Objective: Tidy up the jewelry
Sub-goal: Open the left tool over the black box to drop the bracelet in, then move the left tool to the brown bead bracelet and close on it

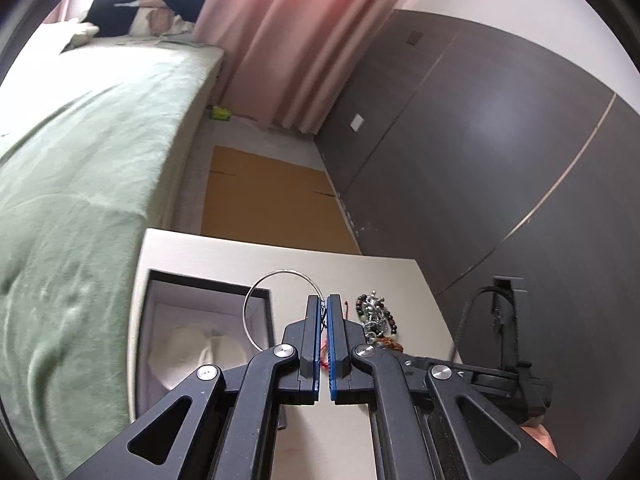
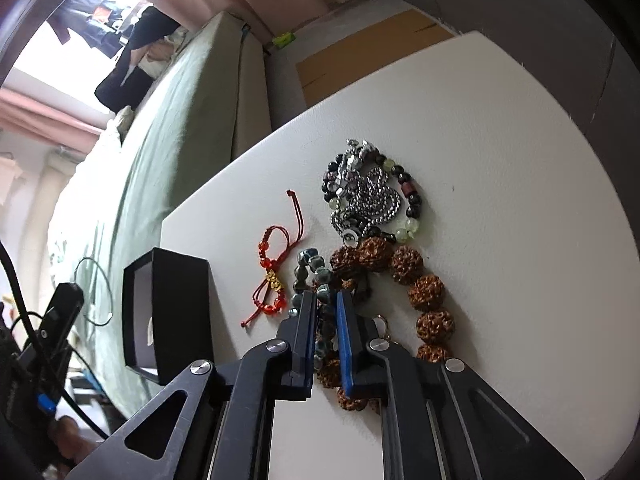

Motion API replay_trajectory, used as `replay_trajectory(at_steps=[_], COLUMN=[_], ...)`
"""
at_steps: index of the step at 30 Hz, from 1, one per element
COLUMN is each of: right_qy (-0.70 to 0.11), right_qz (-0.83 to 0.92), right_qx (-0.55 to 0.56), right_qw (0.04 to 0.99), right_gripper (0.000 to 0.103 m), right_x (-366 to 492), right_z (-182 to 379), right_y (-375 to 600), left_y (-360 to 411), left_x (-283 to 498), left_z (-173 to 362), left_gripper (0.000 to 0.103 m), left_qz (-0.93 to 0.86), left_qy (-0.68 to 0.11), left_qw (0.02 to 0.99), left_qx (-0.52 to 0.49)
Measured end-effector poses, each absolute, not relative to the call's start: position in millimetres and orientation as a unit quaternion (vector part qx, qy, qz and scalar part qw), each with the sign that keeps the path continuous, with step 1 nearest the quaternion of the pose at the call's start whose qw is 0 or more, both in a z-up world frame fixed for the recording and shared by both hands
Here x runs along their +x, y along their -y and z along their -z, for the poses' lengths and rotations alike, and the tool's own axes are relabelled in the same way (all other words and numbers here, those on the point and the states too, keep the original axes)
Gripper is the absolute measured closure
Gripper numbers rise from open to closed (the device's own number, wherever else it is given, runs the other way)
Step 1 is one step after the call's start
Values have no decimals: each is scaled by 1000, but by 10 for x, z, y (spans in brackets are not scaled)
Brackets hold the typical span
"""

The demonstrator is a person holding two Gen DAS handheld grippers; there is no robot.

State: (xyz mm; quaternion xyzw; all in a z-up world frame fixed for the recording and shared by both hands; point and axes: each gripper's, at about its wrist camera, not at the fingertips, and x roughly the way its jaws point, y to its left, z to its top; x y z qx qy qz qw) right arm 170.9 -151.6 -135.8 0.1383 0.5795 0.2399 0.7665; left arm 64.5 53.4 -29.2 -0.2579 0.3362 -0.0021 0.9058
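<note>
My left gripper point(image 1: 324, 300) is shut on a thin silver bangle point(image 1: 264, 292) and holds it above the open black jewelry box point(image 1: 208, 320) with its white cushion. The bangle point(image 2: 94, 292) and the box point(image 2: 168, 312) also show in the right wrist view. My right gripper point(image 2: 325, 300) is shut on a grey-blue bead bracelet point(image 2: 316, 268) on the white table point(image 2: 500, 160). Beside it lie a red cord bracelet point(image 2: 276, 276), a brown seed-bead bracelet point(image 2: 416, 280), a silver chain point(image 2: 372, 196) and a dark bead bracelet point(image 2: 412, 196).
A bed with a green blanket point(image 1: 80, 168) runs along the table's left. A dark cabinet wall point(image 1: 500, 140) stands on the right. Flat cardboard point(image 1: 268, 200) lies on the floor beyond the table. Pink curtains point(image 1: 296, 40) hang at the back.
</note>
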Motion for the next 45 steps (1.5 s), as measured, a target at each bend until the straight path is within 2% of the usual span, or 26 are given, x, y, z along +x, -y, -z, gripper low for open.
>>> replay_trajectory(at_steps=[8, 11, 12, 13, 14, 15, 17, 28, 36, 37, 38, 40, 45], right_qy=[-521, -505, -501, -498, -493, -489, -485, -453, -456, -464, -483, -502, -500], right_qz=[-298, -320, -328, -332, -338, -344, -351, -415, -479, -470, -447, -412, -377], right_qx=[167, 174, 176, 177, 177, 178, 182, 217, 244, 238, 224, 222, 225], right_qw=[782, 782, 781, 781, 782, 781, 779, 759, 709, 712, 719, 728, 747], right_gripper=[92, 92, 92, 92, 92, 92, 92, 92, 92, 88, 75, 61, 46], right_x=[1507, 1414, 1391, 1373, 1348, 1332, 1299, 1164, 1122, 1124, 1159, 1206, 1262], right_z=[977, 881, 852, 832, 804, 788, 772, 634, 653, 690, 767, 866, 866], right_y=[1549, 1507, 1483, 1459, 1433, 1396, 1345, 1096, 512, 482, 461, 525, 783], left_y=[-766, -822, -837, -853, -857, -867, -909, -1216, -1436, -1440, -1438, -1427, -1352], left_x=[553, 581, 585, 588, 592, 588, 529, 345, 251, 254, 255, 267, 325], left_z=[277, 335, 349, 363, 368, 364, 317, 198, 229, 237, 241, 250, 274], left_gripper=[101, 99, 96, 91, 77, 55, 36, 34, 34, 34, 34, 34, 34], left_qz=[-51, -49, -48, -50, -53, -56, -67, -107, -130, -130, -130, -127, -119], left_qy=[-354, -373, -378, -382, -383, -381, -365, -334, -325, -326, -327, -329, -337], left_qw=[898, 887, 884, 882, 881, 881, 886, 888, 880, 880, 880, 880, 880], left_qx=[-254, -266, -270, -272, -273, -274, -277, -296, -320, -320, -320, -318, -312])
